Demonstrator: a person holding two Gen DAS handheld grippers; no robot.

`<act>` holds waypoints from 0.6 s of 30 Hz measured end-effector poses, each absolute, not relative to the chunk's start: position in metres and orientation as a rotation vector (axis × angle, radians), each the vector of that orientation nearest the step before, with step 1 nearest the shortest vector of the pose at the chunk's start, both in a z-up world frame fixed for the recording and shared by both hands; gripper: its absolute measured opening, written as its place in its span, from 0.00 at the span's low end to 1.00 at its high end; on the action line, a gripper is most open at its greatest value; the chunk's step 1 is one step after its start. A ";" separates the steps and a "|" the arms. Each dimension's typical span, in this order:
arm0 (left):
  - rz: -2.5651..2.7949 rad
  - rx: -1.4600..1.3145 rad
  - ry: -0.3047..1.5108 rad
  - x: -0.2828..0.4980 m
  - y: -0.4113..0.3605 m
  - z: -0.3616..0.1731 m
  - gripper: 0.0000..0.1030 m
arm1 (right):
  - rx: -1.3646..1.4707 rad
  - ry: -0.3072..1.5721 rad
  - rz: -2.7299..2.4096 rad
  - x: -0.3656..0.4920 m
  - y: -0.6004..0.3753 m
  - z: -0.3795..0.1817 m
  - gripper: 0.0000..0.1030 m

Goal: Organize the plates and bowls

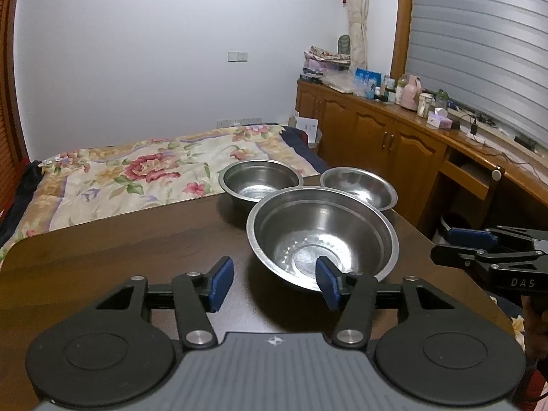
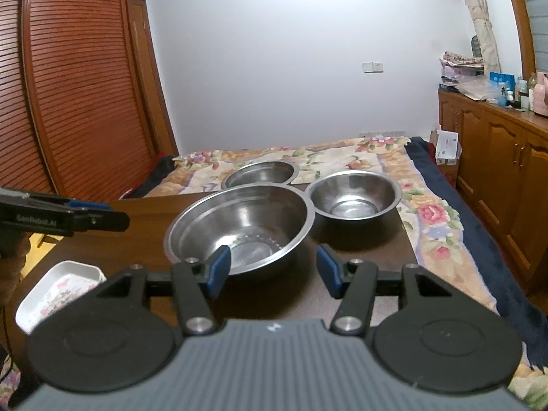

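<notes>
Nearest of all, the left gripper [image 1: 274, 282] hovers low over the near part of the dark wooden table [image 1: 120, 250], its blue-padded fingers [image 1: 221, 282] spread wide with nothing between them; the right-hand pad stands in front of the near rim of the large steel bowl [image 1: 322, 236], though whether it touches the rim cannot be told. The right gripper [image 2: 274, 270] is likewise spread wide and empty, its left pad overlapping the same bowl's near rim in its own view. Seen from the left wrist camera, the right gripper juts in at the right edge of the table, beside the big bowl.

Left of the right gripper, at the near left of the table, lies a white rectangular dish [image 2: 58, 291] with a faint floral print.

Beyond the large bowl stand two smaller steel bowls: a deep one [image 1: 260, 183] at the far edge, and a shallower flared one [image 1: 359, 186] at the far right corner. All three sit upright, close together, not nested.

Past the table lies a bed with a floral quilt [image 1: 137, 171], with wooden cabinets [image 1: 376, 130] along the right wall.
</notes>
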State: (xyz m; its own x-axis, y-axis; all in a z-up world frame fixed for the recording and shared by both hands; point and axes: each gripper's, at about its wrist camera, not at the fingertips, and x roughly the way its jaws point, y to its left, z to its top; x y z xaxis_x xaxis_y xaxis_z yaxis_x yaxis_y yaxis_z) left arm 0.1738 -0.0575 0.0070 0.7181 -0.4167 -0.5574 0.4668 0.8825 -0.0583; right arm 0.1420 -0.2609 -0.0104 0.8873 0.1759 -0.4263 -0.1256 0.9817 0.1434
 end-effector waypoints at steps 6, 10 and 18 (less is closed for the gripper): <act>-0.470 0.089 0.609 0.187 -0.064 -0.001 0.63 | 0.127 0.462 0.201 0.161 -0.264 -0.014 0.55; -0.448 0.080 0.635 0.197 -0.069 -0.007 0.63 | 0.123 0.470 0.227 0.176 -0.266 -0.017 0.55; -0.414 0.065 0.662 0.214 -0.073 -0.014 0.64 | 0.128 0.477 0.249 0.194 -0.273 -0.023 0.55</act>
State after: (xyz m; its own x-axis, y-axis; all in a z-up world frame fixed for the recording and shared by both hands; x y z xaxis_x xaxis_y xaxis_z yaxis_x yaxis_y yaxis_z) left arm 0.2141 -0.0731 -0.0145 0.7104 -0.3520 -0.6095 0.3931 0.9167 -0.0714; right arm 0.1936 -0.2726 -0.0230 0.8591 0.2660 -0.4371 -0.2066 0.9619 0.1794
